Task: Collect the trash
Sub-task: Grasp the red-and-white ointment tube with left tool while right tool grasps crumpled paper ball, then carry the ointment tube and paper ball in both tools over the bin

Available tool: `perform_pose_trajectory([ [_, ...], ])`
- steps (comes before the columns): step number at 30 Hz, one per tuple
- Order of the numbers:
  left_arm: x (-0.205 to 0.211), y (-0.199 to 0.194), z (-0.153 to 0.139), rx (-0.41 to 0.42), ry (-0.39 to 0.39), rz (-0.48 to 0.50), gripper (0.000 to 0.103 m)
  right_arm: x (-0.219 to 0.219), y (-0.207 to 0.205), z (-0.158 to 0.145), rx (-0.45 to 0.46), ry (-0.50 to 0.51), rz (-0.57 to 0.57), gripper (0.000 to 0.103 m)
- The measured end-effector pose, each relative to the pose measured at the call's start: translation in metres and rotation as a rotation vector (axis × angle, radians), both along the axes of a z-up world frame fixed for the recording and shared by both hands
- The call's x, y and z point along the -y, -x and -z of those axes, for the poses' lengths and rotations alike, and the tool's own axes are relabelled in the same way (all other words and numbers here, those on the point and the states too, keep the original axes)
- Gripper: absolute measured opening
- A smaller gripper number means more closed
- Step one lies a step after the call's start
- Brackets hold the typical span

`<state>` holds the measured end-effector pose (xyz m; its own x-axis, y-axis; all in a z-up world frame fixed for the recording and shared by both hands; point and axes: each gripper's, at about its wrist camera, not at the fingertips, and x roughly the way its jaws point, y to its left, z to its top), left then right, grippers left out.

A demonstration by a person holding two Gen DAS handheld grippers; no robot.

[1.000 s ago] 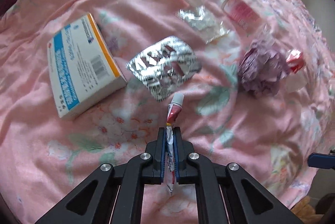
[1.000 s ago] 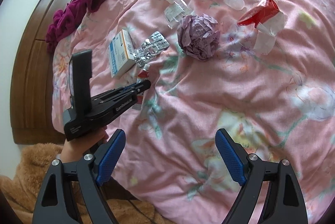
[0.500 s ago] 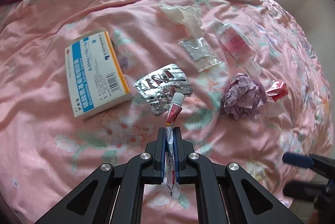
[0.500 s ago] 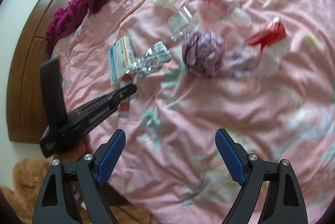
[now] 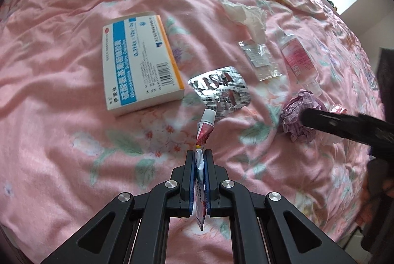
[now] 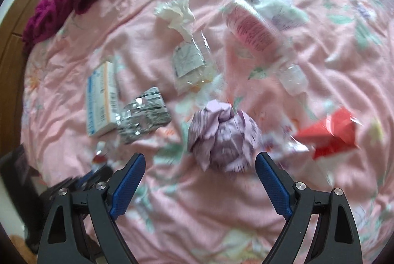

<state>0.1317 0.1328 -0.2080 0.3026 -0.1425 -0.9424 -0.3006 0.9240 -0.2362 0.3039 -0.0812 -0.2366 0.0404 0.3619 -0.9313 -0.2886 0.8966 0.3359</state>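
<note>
Bed cover [image 5: 61, 116]: pink with flowers, spread under all the trash.
Red cloth [image 6: 61, 2]: bunched at the far left edge of the bed.
Box [image 5: 138, 61]: white and blue, laid flat, just left of the silver pill sheet.
Paper ball [image 6: 224, 138]: purple and crumpled, seen just ahead of the right gripper, in line with the gap between its fingers, not touched by them.
Right gripper [image 6: 199, 180]: its blue jaws are spread wide and are opening more; nothing is held.
Bottle [image 6: 253, 27]: clear with a pink label, laid on its side beyond the ball.
Red wrapper [image 6: 330, 133]: seen to the right of the ball.
Pill sheet [image 5: 221, 91]: silver, laid between the box and the ball.
Tissue [image 5: 246, 15]: white, far back.
Clear bag [image 5: 261, 59]: just below the tissue.
Left gripper [image 5: 200, 158]: closed tight on a small tube.
Tube [image 5: 204, 131]: squeezed flat between the jaws, white cap pointed away, lifted off the cover.
</note>
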Motion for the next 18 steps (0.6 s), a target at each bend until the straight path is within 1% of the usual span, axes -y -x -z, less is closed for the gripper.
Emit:
perform_pose_trajectory([
  [5,-0.006,0.001,0.004,-0.003,0.019,-0.021,0.006,-0.008,-0.014,0.033,-0.055,0.048,0.022,0.090],
  [7,-0.007,0.001,0.005,-0.001,0.023,-0.027,0.006,-0.009,-0.015,0.043,-0.072,0.077,0.023,0.088],
  [8,-0.008,0.000,0.006,-0.002,0.025,-0.029,0.006,-0.008,-0.015,0.046,-0.068,0.078,0.023,0.083],
  [9,-0.009,0.000,0.006,-0.002,0.027,-0.033,0.006,-0.006,-0.015,0.047,-0.055,0.072,0.023,0.074],
  [10,-0.010,0.001,0.007,-0.002,0.030,-0.036,0.006,-0.003,-0.016,0.047,-0.045,0.056,0.025,0.068],
  [11,-0.011,0.001,0.007,-0.003,0.034,-0.040,0.006,0.000,-0.016,0.045,-0.043,0.027,0.027,0.054],
  [12,-0.012,0.002,0.007,-0.002,0.037,-0.044,0.006,0.003,-0.017,0.043,-0.042,-0.008,0.029,0.047],
  [15,-0.014,0.004,0.007,0.002,0.042,-0.054,0.006,0.007,-0.013,0.027,0.014,-0.037,-0.007,0.043],
  [18,-0.016,0.007,0.005,0.014,0.053,-0.066,0.006,0.010,-0.008,0.009,0.044,-0.086,-0.031,0.042],
])
